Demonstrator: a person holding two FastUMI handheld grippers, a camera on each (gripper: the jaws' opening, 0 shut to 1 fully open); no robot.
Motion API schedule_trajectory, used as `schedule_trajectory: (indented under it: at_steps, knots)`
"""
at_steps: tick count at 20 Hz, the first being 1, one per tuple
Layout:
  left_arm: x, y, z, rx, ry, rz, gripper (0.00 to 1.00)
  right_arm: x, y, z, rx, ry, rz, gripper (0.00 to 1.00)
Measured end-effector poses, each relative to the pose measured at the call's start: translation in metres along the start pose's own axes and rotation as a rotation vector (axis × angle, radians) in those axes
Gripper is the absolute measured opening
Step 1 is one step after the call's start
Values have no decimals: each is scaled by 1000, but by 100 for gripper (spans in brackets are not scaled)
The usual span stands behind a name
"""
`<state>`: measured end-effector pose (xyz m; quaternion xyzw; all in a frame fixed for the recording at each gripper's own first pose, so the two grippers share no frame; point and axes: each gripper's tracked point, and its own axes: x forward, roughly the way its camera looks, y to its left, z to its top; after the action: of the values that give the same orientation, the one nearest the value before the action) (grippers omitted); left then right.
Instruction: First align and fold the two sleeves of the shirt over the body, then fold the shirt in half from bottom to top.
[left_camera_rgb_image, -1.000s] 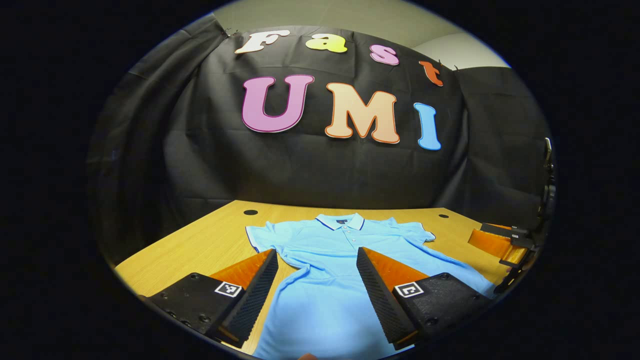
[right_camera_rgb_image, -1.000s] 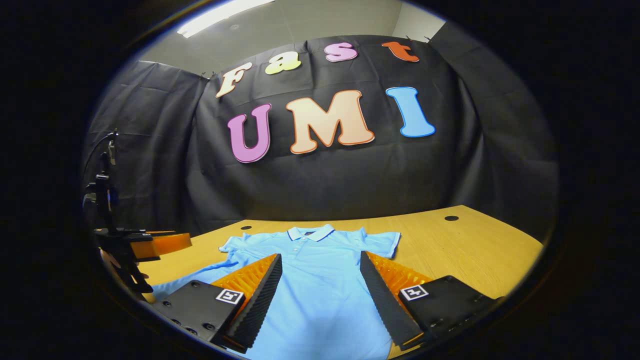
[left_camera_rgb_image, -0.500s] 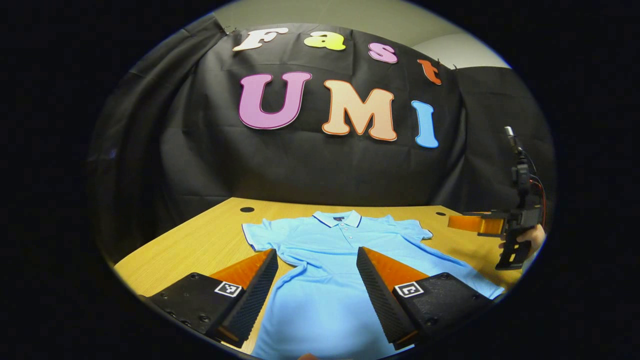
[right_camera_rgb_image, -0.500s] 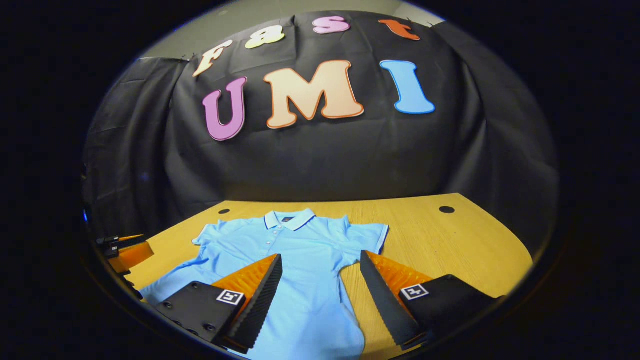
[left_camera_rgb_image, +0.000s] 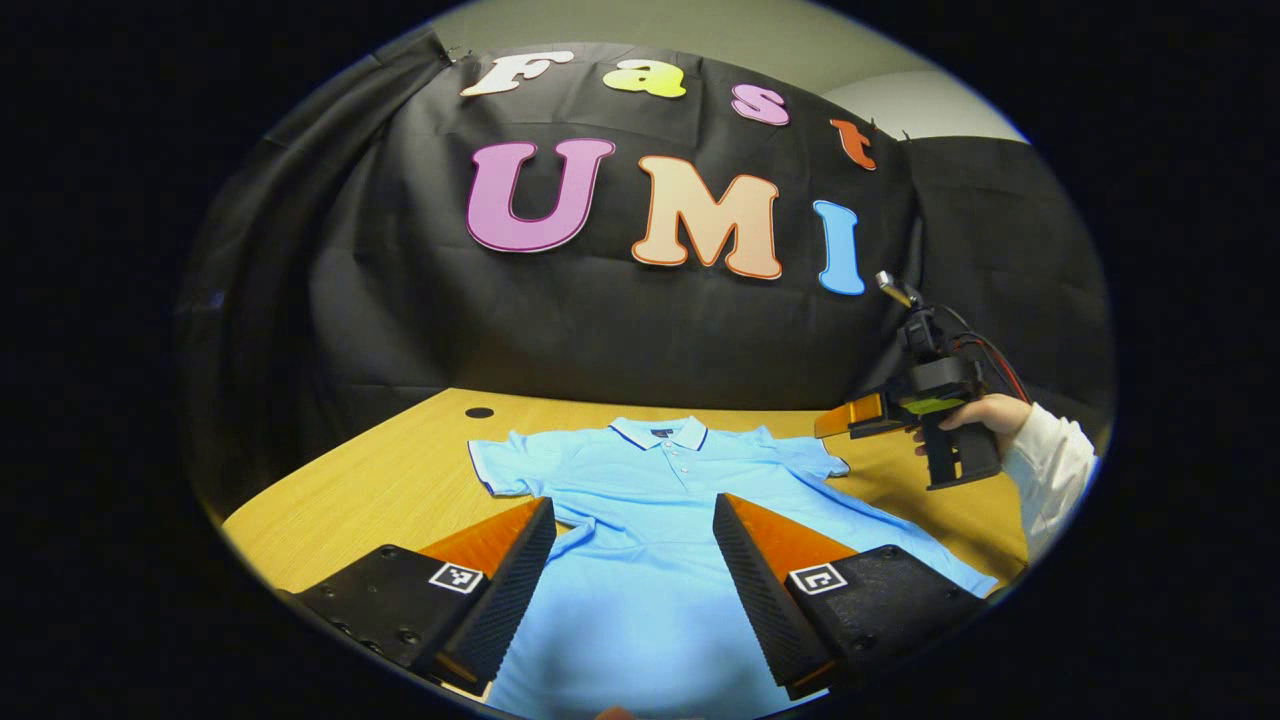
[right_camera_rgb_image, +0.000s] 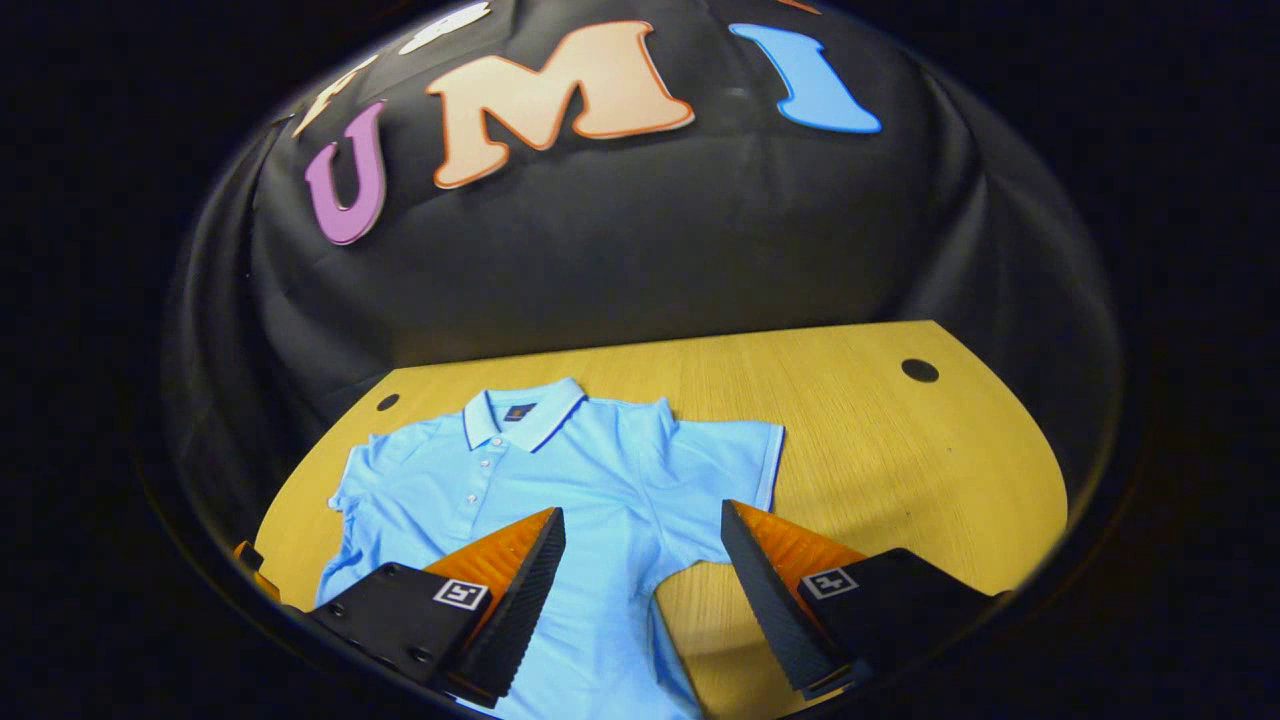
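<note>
A light blue polo shirt (left_camera_rgb_image: 650, 480) (right_camera_rgb_image: 560, 470) lies flat and face up on the wooden table, collar toward the far wall, both short sleeves spread out. My left gripper (left_camera_rgb_image: 632, 540) hangs open above the shirt's body with nothing between its fingers. My right gripper (right_camera_rgb_image: 640, 545) is open too, over the shirt's right side near the armpit, with the right sleeve (right_camera_rgb_image: 735, 455) just ahead of it. In the left gripper view the right gripper (left_camera_rgb_image: 915, 410) is held by a hand in a white sleeve, above the table beyond the shirt's right sleeve (left_camera_rgb_image: 815, 460).
The wooden table (right_camera_rgb_image: 900, 450) has bare surface to the right of the shirt, with a round cable hole (right_camera_rgb_image: 919, 370) there and another hole (left_camera_rgb_image: 479, 412) at the far left. The black cloth wall stands close behind the table's far edge.
The right gripper has risen and moved forward and right, tilting down, so it now looks over the right sleeve. The left gripper has drifted only slightly. Both stay open.
</note>
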<state>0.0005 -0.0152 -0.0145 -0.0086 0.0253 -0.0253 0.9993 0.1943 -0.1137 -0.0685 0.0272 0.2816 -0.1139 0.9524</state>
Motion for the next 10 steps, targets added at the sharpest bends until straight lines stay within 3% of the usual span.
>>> schedule_trajectory:
  at_steps: [3, 5, 9, 10]
  knots:
    - [2, 3, 3, 2, -5, 4, 94, 26, -30, -6, -25, 32, -94, 93]
    - [4, 5, 1, -4, 1, 7, 94, 33, -36, -10, 4, 50, -104, 98]
    - [7, 9, -7, -18, 30, 19, 94, 46, -50, -14, -4, 48, -135, 93]
    - [6, 10, -7, -18, 30, 21, 95, 47, -49, -18, 4, 61, -132, 97]
